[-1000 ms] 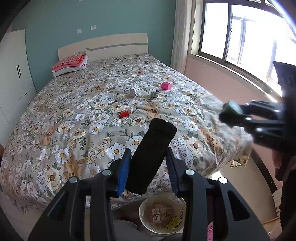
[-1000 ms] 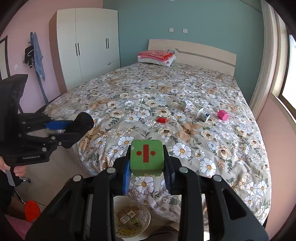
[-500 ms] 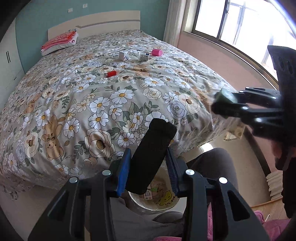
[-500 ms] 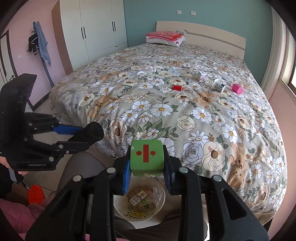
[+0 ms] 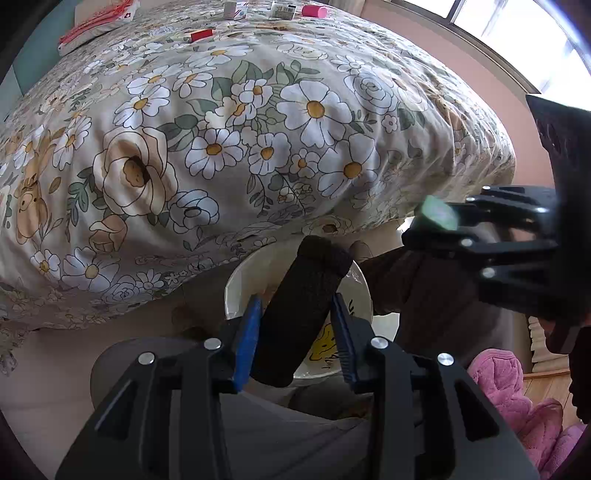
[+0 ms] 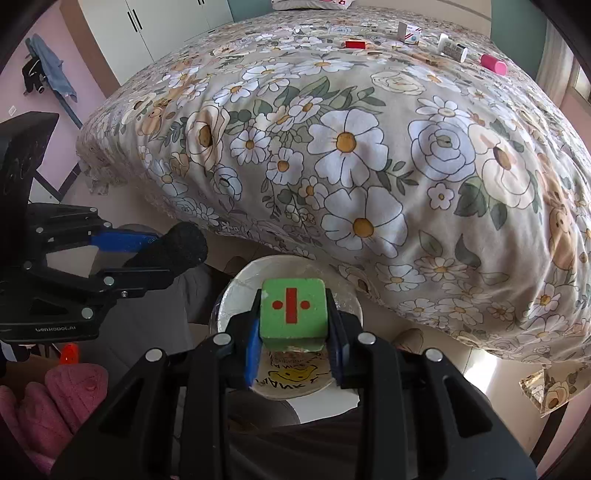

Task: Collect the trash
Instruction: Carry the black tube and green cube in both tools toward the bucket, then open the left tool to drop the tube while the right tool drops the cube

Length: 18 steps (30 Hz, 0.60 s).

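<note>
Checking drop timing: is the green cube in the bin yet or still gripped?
Still gripped: green cube sits between the right gripper pads, above the bin.

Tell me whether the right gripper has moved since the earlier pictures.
Yes. The right gripper, shut on the green block, has come down toward the bowl at the bed's foot; the bedspread now looms above.

A bed (image 6: pixel 369 155) under a floral cover carries a red cylinder (image 6: pixel 354 44), a white carton (image 6: pixel 409 33), a small white bottle (image 6: pixel 452 48) and a pink cylinder (image 6: pixel 493 64) toward 1 o'clock, folded pink bedding (image 5: pixel 96 24) at its head.
</note>
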Each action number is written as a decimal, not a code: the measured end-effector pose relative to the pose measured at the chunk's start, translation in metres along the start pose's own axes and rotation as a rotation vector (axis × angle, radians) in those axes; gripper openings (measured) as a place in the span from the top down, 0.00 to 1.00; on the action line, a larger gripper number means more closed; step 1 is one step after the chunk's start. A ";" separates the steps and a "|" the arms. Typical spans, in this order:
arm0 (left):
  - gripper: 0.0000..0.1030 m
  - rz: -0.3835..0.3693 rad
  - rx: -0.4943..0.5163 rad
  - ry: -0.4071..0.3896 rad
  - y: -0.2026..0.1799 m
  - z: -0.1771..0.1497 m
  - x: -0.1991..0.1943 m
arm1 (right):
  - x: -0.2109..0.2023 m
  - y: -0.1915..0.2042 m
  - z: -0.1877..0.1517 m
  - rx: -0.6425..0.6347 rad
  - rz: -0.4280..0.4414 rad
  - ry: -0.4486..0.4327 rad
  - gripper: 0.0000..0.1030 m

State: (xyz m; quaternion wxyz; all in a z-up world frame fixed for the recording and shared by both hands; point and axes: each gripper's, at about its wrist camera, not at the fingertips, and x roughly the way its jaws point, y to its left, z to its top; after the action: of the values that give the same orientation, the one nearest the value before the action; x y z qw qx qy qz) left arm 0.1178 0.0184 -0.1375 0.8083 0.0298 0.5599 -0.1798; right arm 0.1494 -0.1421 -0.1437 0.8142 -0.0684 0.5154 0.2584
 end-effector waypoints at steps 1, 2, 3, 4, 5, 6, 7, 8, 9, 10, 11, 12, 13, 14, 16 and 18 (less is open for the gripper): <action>0.61 -0.004 -0.005 0.013 0.001 -0.001 0.008 | 0.008 -0.001 -0.003 0.008 0.007 0.017 0.70; 0.61 -0.009 -0.007 0.027 0.001 -0.002 0.016 | 0.015 -0.002 -0.006 0.015 0.013 0.031 0.70; 0.61 -0.013 -0.012 0.040 0.002 -0.003 0.024 | 0.022 -0.003 -0.009 0.021 0.016 0.044 0.70; 0.61 -0.017 -0.015 0.052 0.002 -0.005 0.032 | 0.029 -0.003 -0.012 0.025 0.018 0.057 0.70; 0.61 -0.021 -0.015 0.064 0.003 -0.006 0.039 | 0.036 -0.004 -0.015 0.030 0.020 0.068 0.70; 0.61 -0.024 -0.019 0.076 0.004 -0.007 0.047 | 0.042 -0.005 -0.017 0.035 0.023 0.080 0.70; 0.61 -0.027 -0.023 0.088 0.005 -0.007 0.054 | 0.048 -0.006 -0.020 0.042 0.029 0.093 0.70; 0.61 -0.031 -0.025 0.101 0.005 -0.007 0.061 | 0.055 -0.007 -0.023 0.050 0.032 0.105 0.70; 0.61 -0.032 -0.031 0.113 0.006 -0.007 0.068 | 0.061 -0.008 -0.025 0.056 0.035 0.117 0.70; 0.61 -0.032 -0.036 0.125 0.008 -0.007 0.075 | 0.067 -0.009 -0.028 0.062 0.038 0.130 0.70; 0.61 -0.037 -0.042 0.138 0.009 -0.008 0.082 | 0.074 -0.009 -0.030 0.066 0.039 0.143 0.70; 0.61 -0.042 -0.051 0.151 0.011 -0.010 0.088 | 0.081 -0.010 -0.032 0.072 0.041 0.156 0.70; 0.61 -0.045 -0.057 0.166 0.012 -0.011 0.095 | 0.088 -0.011 -0.035 0.079 0.046 0.170 0.70; 0.61 -0.044 -0.063 0.180 0.013 -0.013 0.100 | 0.094 -0.011 -0.038 0.084 0.051 0.185 0.70; 0.61 -0.047 -0.075 0.204 0.016 -0.018 0.111 | 0.107 -0.011 -0.042 0.090 0.051 0.211 0.70; 0.61 -0.052 -0.090 0.225 0.018 -0.020 0.122 | 0.119 -0.011 -0.045 0.091 0.054 0.240 0.70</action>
State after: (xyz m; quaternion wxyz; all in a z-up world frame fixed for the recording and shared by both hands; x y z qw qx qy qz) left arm 0.1432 0.0090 -0.2591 0.7359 -0.0009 0.6552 -0.1707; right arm 0.1584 -0.1270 -0.2698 0.7418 -0.0477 0.6219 0.2462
